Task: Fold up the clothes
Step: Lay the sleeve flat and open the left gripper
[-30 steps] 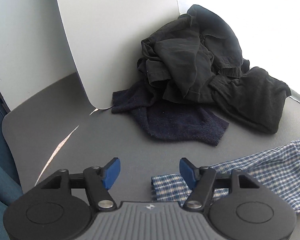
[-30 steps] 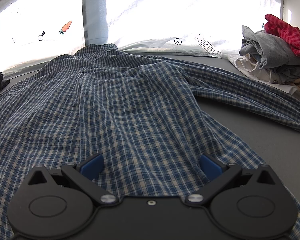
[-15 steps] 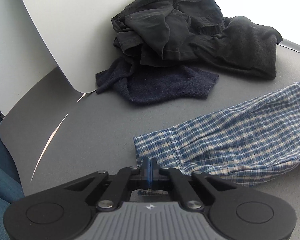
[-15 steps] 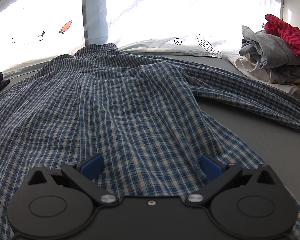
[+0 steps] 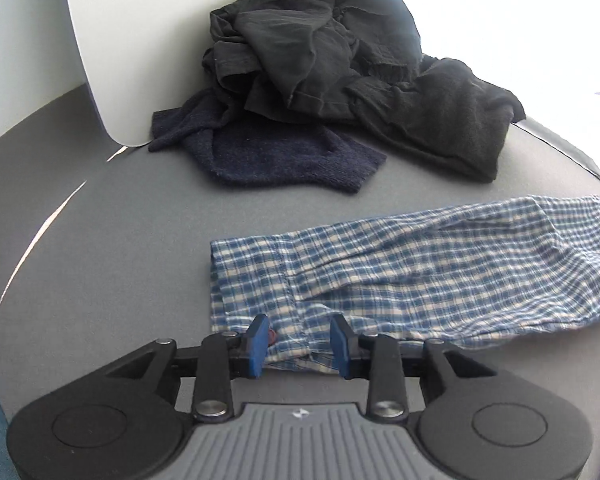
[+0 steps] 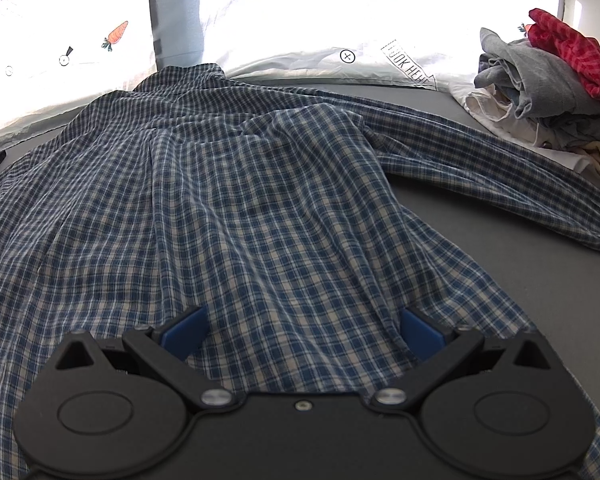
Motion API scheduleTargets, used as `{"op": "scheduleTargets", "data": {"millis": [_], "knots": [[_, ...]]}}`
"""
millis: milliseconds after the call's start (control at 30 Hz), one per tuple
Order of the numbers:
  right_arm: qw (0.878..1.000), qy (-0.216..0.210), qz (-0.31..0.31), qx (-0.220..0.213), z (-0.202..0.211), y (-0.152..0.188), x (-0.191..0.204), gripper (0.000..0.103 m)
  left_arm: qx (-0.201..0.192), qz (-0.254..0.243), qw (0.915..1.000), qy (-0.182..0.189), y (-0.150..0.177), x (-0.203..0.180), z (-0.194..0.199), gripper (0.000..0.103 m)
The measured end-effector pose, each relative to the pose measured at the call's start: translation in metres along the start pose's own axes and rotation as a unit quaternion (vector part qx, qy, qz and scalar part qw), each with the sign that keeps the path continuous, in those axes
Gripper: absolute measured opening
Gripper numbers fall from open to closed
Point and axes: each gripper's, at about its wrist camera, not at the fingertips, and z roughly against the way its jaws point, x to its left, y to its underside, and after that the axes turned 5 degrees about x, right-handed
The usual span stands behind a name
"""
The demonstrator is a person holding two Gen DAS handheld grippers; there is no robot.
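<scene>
Two tools: the left tool (image 5: 299, 344) is reopening, having snapped shut, its fingers now spread around the plaid shirt's cuff (image 5: 268, 304), unpinched; the right tool (image 6: 300, 332) is hovering spread, idle.

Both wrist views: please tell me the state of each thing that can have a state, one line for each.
Left hand-held gripper: partly open, jaws just reopened, over the sleeve cuff.
Right hand-held gripper: wide open over the shirt.
Plaid shirt: spread out, unfolded, wrinkled.
Sleeve cuff: flat on the grey surface.
Dark clothes pile: crumpled, unfolded.
Mixed clothes pile: heaped, unfolded.
</scene>
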Motion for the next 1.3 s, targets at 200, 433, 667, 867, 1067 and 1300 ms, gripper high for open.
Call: {"op": "scheduleTargets", "data": {"millis": [200, 433, 667, 867, 1067, 1300], "knots": [[0.999, -0.002, 0.047, 0.0, 0.019, 0.007, -0.01, 0.084, 0.022, -0.029, 0.9933, 0.11, 0.049, -0.05, 0.034, 0.058], [0.991, 0.097, 0.09, -0.008, 0.063, 0.032, -0.068, 0.043, 0.059, -0.074, 0.9747, 0.202, 0.103, -0.08, 0.076, 0.071], [0.997, 0.051, -0.017, 0.055, 0.072, 0.056, -0.139, 0.059, 0.091, -0.112, 0.9637, 0.224, 0.138, -0.11, 0.092, 0.079], [0.997, -0.001, -0.041, 0.067, 0.081, 0.065, -0.14, 0.003, 0.089, -0.165, 0.9711, 0.147, 0.149, -0.135, 0.098, 0.0], [0.988, -0.058, -0.139, 0.021, 0.128, 0.066, -0.167, 0.001, 0.066, -0.152, 0.9764, 0.138, 0.118, -0.109, 0.129, 0.001], [0.99, -0.051, -0.102, 0.089, 0.112, 0.097, -0.153, 0.001, 0.1, -0.124, 0.9814, 0.107, 0.12, -0.098, 0.097, 0.001]]}}
